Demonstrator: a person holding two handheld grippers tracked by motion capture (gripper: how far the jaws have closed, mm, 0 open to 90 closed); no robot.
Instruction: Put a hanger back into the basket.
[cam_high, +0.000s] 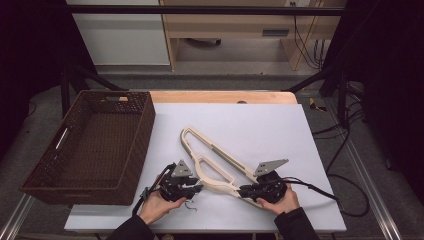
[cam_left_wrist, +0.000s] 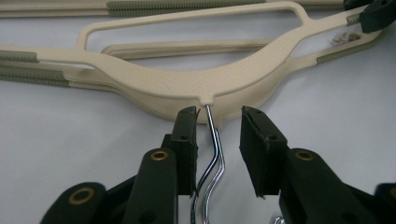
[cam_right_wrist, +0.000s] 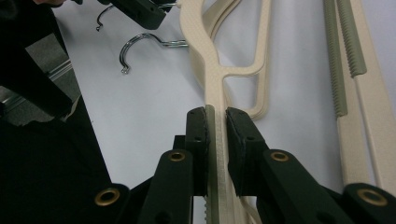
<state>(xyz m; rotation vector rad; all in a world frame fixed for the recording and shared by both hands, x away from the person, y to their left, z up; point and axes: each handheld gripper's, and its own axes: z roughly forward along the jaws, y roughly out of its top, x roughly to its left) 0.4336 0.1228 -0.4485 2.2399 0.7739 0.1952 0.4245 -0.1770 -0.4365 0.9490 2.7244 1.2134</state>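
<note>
1. A cream hanger (cam_high: 215, 165) is lying flat on the white sheet (cam_high: 280, 130), just to the right of the brown basket (cam_high: 95, 145); in the gripper views it looks like two hangers stacked one on the other, though I cannot tell for sure.

2. The right gripper (cam_right_wrist: 215, 122) is pinching the hanger's arm at the end farthest from the basket, its jaws closed down narrow on the cream bar (probably to be steadying or lifting that end).

3. The left gripper (cam_left_wrist: 218, 122) is sitting at the middle of the hanger, on the side nearest the basket, with its jaws standing apart on either side of the metal hook (cam_left_wrist: 211, 154). They are not yet clamping the wire; one pad is lying very near it.

4. Straddling the hook stem is likely giving the left side a firm place to grab, since the neck is where the hanger balances.

5. With one end being held and the neck about to be gripped, the hanger could be carried level toward the basket, which is standing open and empty beside it.
</note>
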